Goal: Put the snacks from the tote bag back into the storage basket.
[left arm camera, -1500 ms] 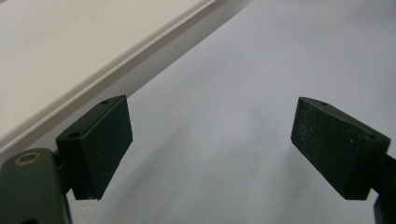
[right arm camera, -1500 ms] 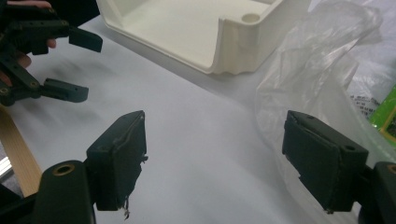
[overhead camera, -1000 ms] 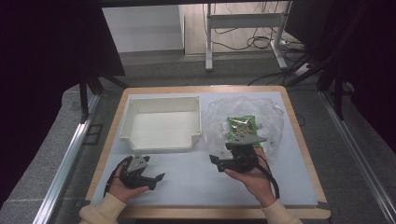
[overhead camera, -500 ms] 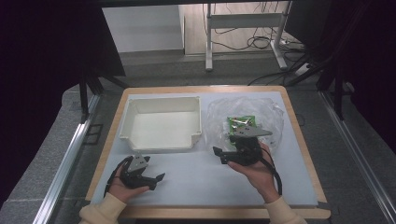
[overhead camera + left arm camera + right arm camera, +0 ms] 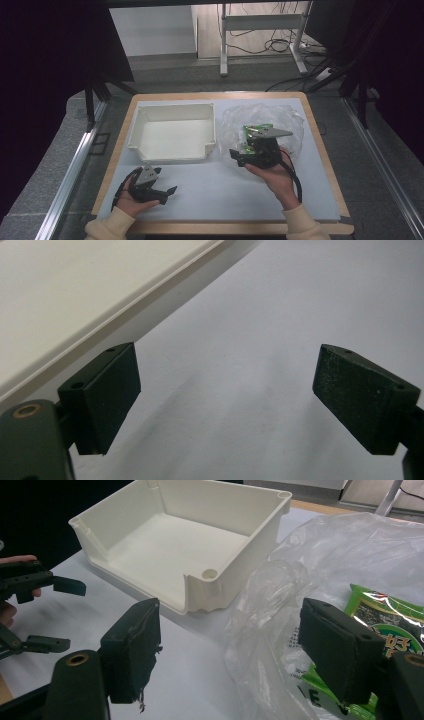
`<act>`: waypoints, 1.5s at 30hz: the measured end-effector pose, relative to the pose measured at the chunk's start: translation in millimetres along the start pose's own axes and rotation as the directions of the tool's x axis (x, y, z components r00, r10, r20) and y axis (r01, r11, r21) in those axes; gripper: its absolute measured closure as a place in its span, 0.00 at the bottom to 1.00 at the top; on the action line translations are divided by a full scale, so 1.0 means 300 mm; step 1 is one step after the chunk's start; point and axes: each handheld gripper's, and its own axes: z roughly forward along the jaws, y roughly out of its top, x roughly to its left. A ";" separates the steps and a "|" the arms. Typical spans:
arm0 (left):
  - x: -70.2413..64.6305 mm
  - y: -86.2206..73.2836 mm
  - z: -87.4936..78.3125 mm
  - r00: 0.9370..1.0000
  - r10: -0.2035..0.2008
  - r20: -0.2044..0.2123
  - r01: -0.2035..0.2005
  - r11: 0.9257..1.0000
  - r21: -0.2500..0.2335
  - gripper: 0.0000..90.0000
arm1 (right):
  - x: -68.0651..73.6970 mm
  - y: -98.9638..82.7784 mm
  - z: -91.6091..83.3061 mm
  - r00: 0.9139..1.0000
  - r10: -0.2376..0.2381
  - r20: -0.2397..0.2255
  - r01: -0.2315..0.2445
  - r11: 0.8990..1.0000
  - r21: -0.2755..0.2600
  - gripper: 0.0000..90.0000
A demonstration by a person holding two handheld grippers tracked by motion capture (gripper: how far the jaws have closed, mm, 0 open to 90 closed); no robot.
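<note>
One white tray point(image 5: 172, 131), one clear plastic bag point(image 5: 260, 122) and two grippers sit on a pale blue-white table point(image 5: 220, 192) with a wooden edge.

The tray is a rectangular, matte, moulded plastic box with rounded corners and raised walls; its near wall dips low in the middle. It stands at the far left of the table, and nothing lies in it.

The bag is thin, crinkled and glossy, spread just right of the tray. Inside it lies a green snack packet point(image 5: 385, 625) with shiny printed film; how many packets are in there I cannot tell.

The left gripper point(image 5: 167, 192) rests low at the near left of the table, held by the left hand point(image 5: 131, 199), its flat, black, rubbery pads wide apart with only bare table between them and the tray's wall just beside.

The right gripper point(image 5: 236, 156), held in the right hand point(image 5: 272, 175), hovers over the bag's near-left edge. Its jaws are spread apart too, nothing clamped; one pad point(image 5: 135, 647) looks frayed at its lower edge.
</note>
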 end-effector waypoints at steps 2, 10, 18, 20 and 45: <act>0.001 0.000 0.000 1.000 -0.003 -0.001 0.003 1.000 0.001 0.13 | -0.007 0.005 0.003 1.000 -0.002 0.012 0.002 1.000 -0.001 0.29; 0.001 -0.001 0.000 1.000 0.002 -0.005 -0.002 1.000 0.004 0.13 | -0.041 0.026 0.016 1.000 0.019 0.025 -0.019 1.000 -0.008 0.29; -0.001 -0.001 0.000 1.000 0.004 -0.009 -0.004 1.000 0.001 0.13 | -0.073 0.040 0.031 0.997 0.026 0.071 -0.027 0.999 0.018 0.30; -0.002 -0.001 0.001 1.000 0.006 -0.009 -0.006 1.000 0.003 0.13 | -0.081 0.042 0.033 0.997 0.029 0.067 -0.030 0.999 0.015 0.30; -0.004 0.000 0.006 1.000 0.000 -0.016 0.000 1.000 0.008 0.13 | -0.213 0.031 0.054 0.988 0.064 0.138 -0.069 0.997 0.030 0.33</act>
